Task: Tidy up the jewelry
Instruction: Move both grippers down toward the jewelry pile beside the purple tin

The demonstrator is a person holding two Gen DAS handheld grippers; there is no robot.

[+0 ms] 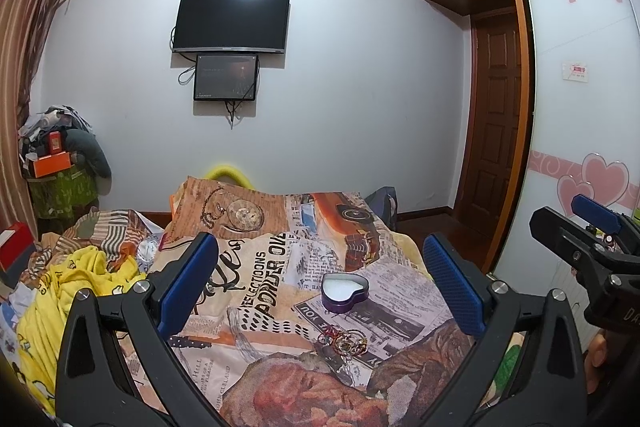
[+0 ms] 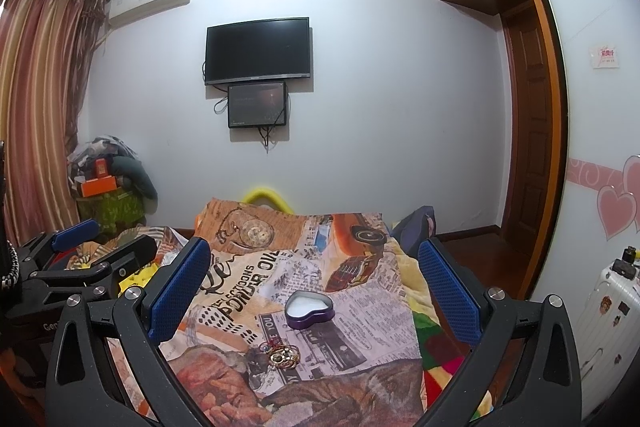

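Note:
An open purple heart-shaped tin (image 1: 344, 293) with a white lining sits on the printed bedspread (image 1: 264, 267); it also shows in the right wrist view (image 2: 309, 309). A small pile of gold rings and beads (image 1: 347, 341) lies just in front of the tin, and shows in the right wrist view (image 2: 282, 353). My left gripper (image 1: 320, 281) is open and empty, held above the bed short of the pile. My right gripper (image 2: 314, 281) is open and empty, likewise short of the pile. Each gripper shows at the edge of the other's view: the right (image 1: 592, 227), the left (image 2: 80, 243).
A crumpled yellow cloth (image 1: 72, 291) lies on the bed's left. A cluttered stand with an orange box (image 1: 52, 163) is in the far left corner. A wardrobe with heart stickers (image 1: 580, 147) stands on the right, with a white suitcase (image 2: 604, 311) beside it.

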